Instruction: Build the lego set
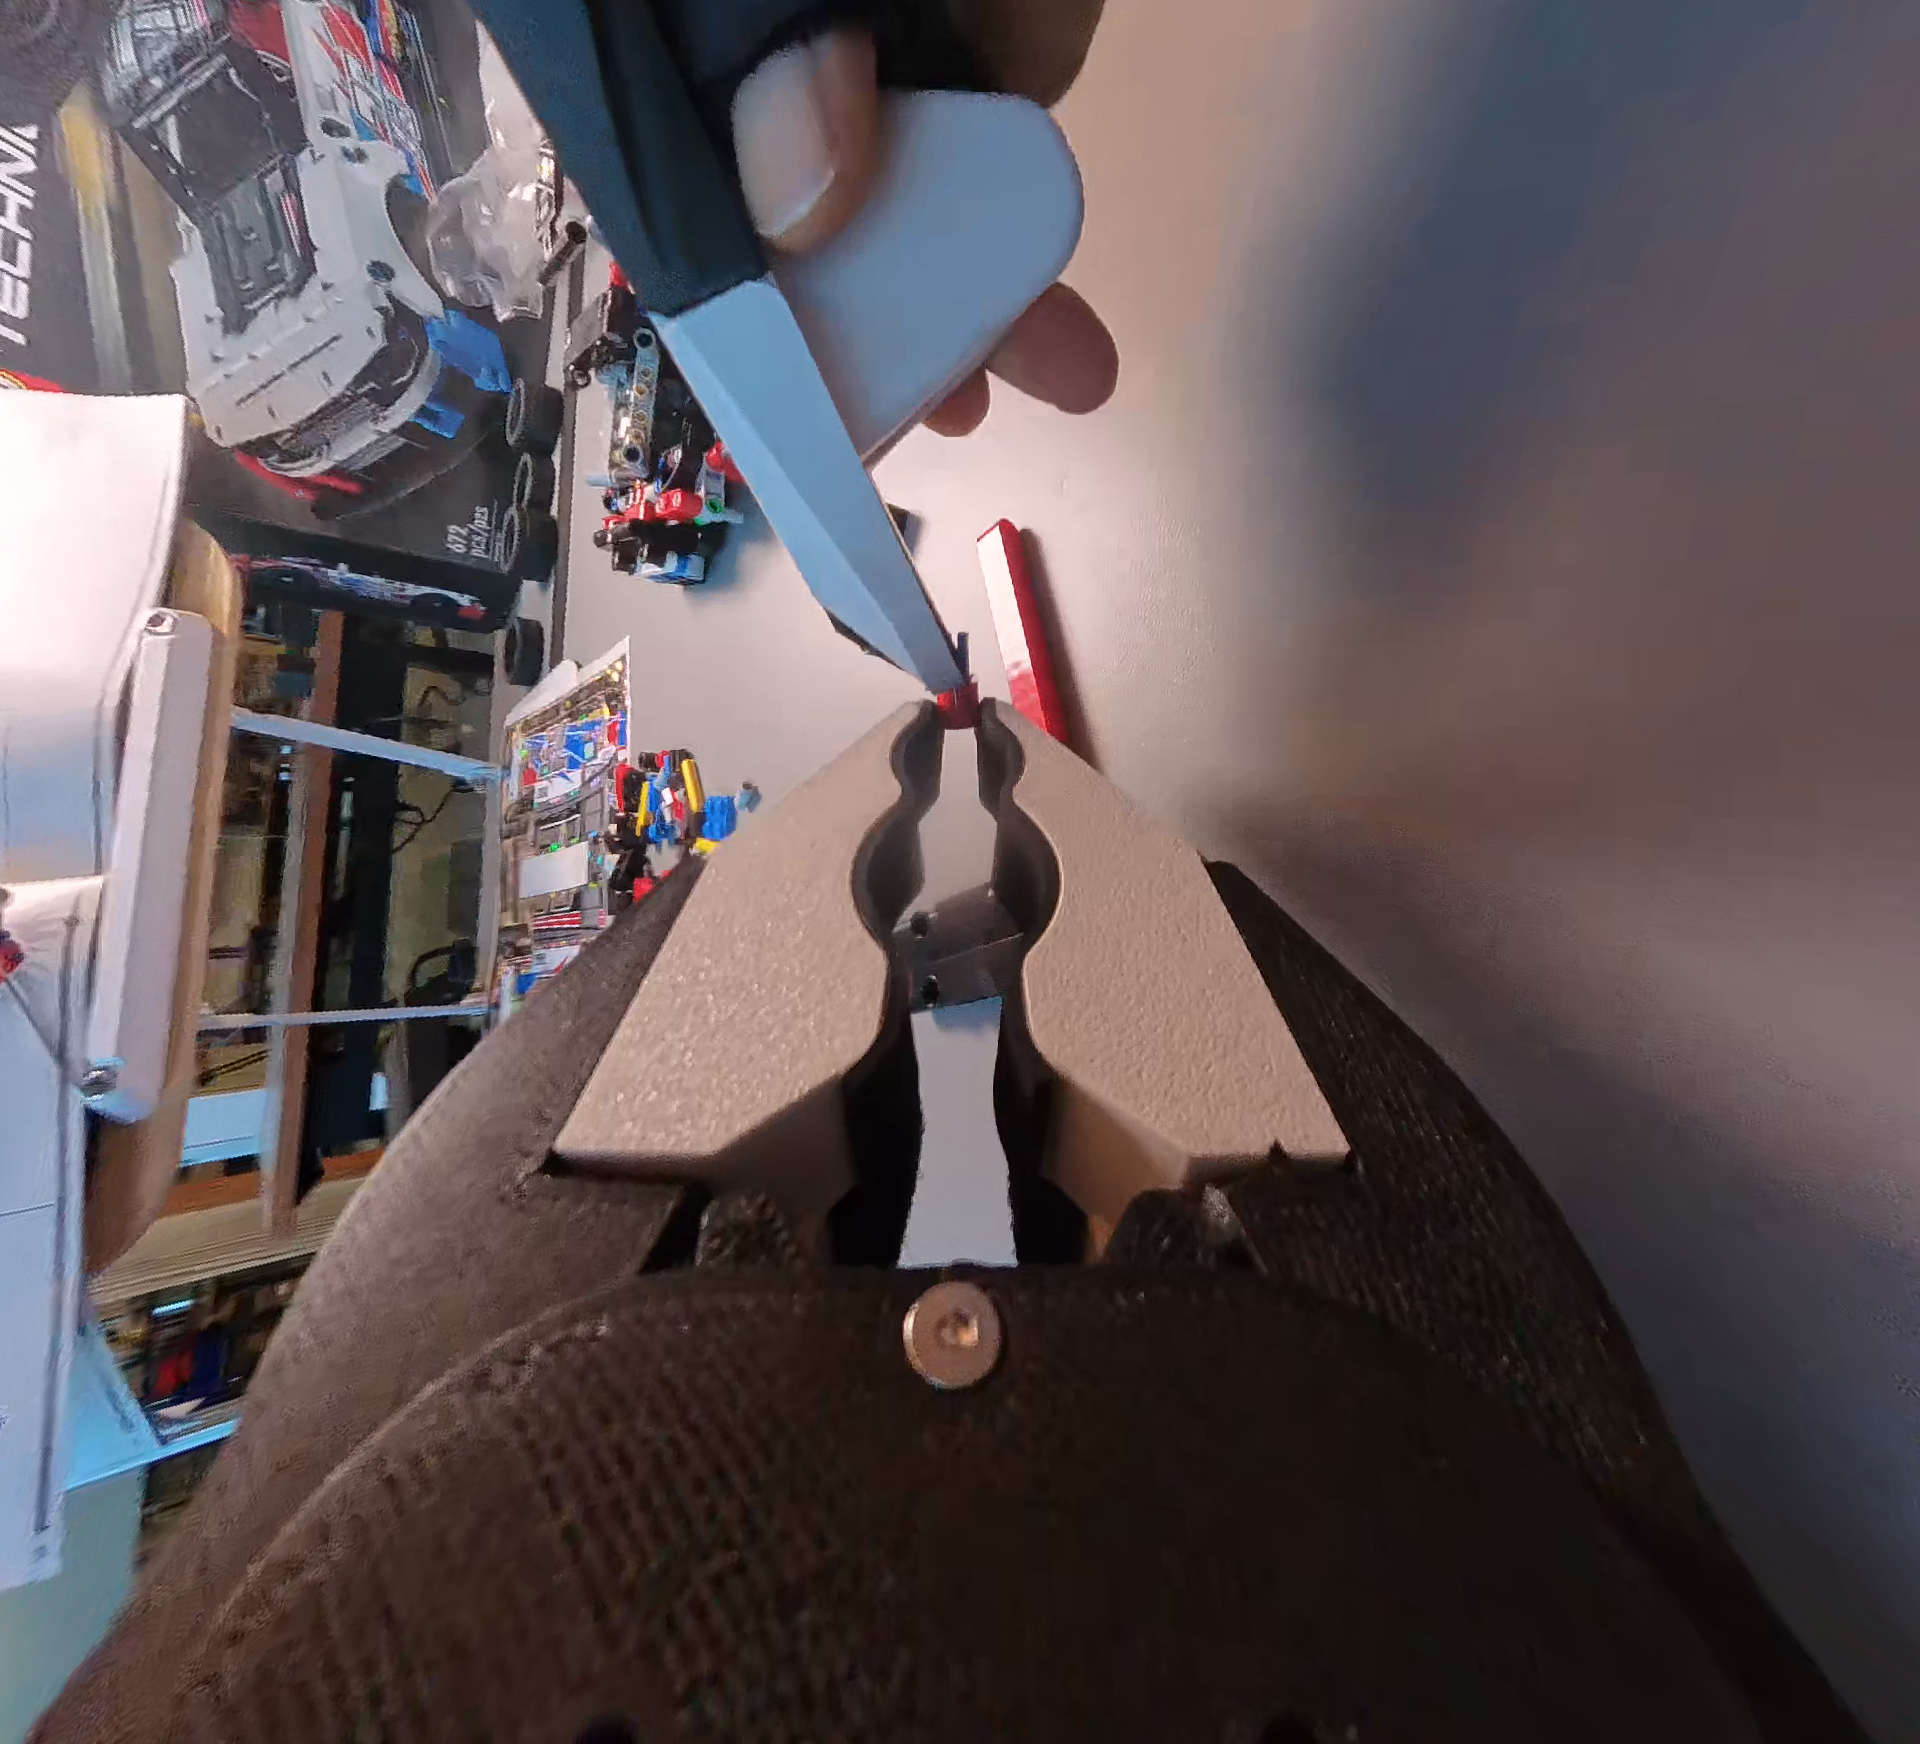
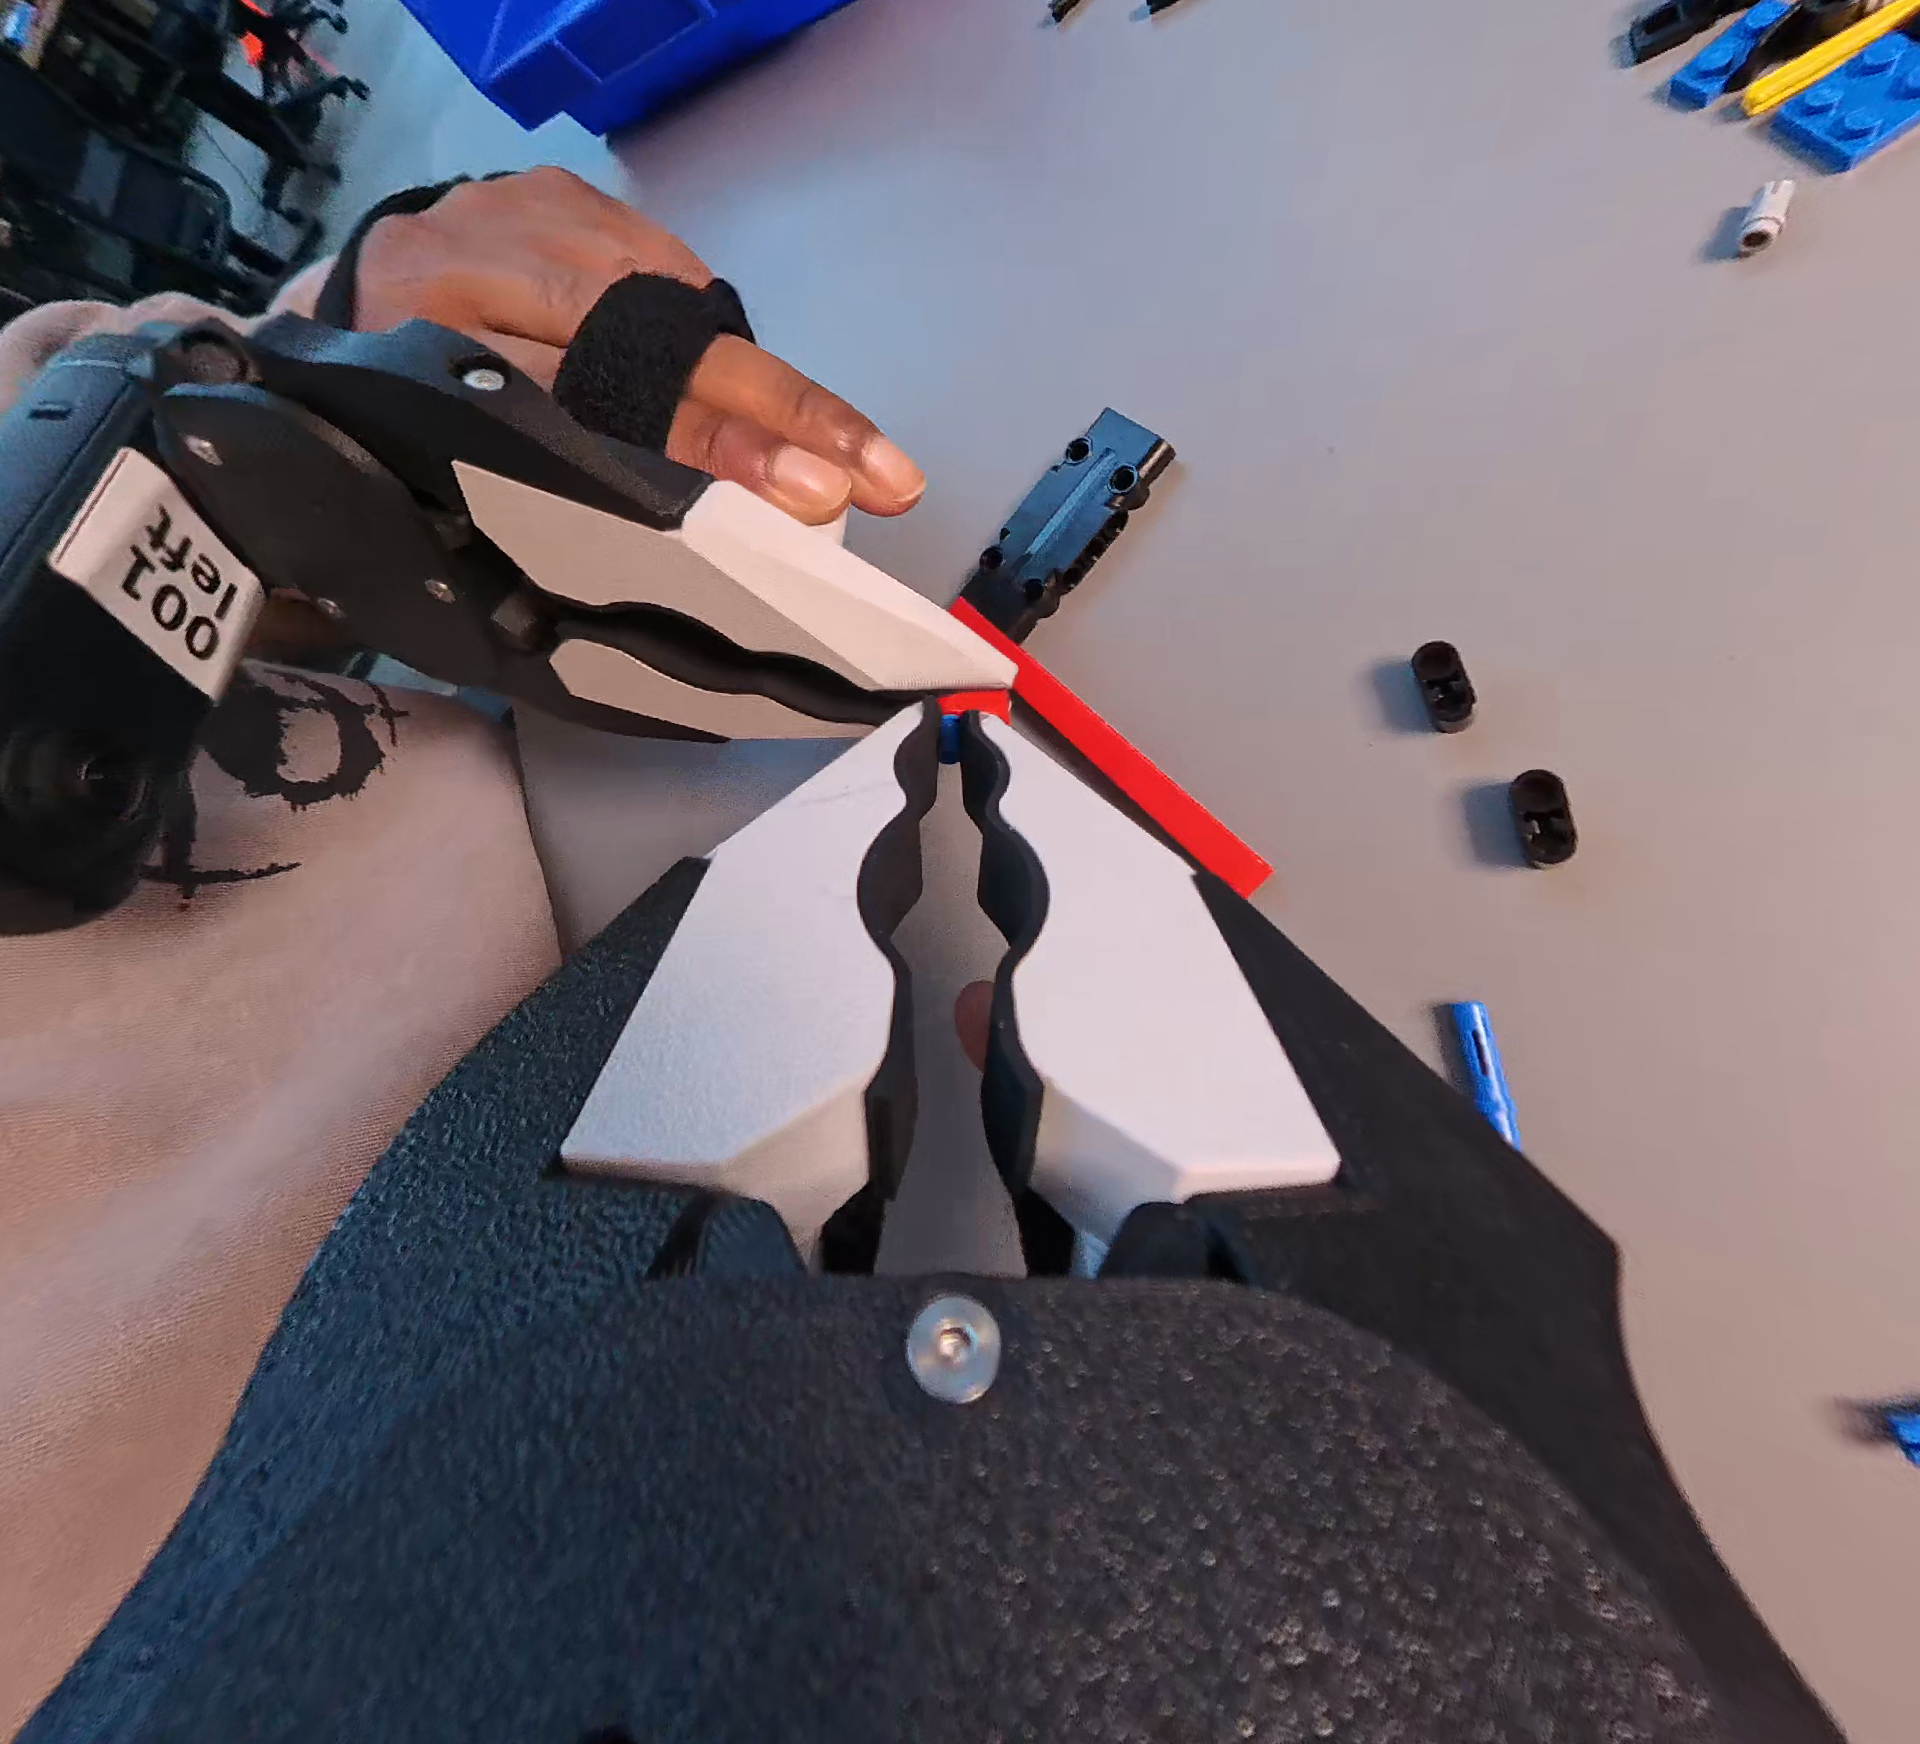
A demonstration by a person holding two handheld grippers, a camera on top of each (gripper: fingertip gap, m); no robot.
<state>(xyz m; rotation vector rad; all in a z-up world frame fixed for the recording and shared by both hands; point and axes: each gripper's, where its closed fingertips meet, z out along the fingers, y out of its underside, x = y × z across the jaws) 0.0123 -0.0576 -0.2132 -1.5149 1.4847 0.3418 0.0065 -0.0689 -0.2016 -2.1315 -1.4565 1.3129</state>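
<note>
Just above the grey bench (image 2: 1351, 447) we have our left claw (image 1: 957, 709) pinching a tiny red piece (image 1: 957, 702) and our right claw (image 2: 948, 726) nipped on a small blue pin (image 2: 948, 744), both parts light, rigid, slippery, best gripped at their ends.

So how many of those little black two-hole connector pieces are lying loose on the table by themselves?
2. One small black connector lies right of the red beam; the other sits just below it, nearer the camera. More may hide in the far piles.
</note>
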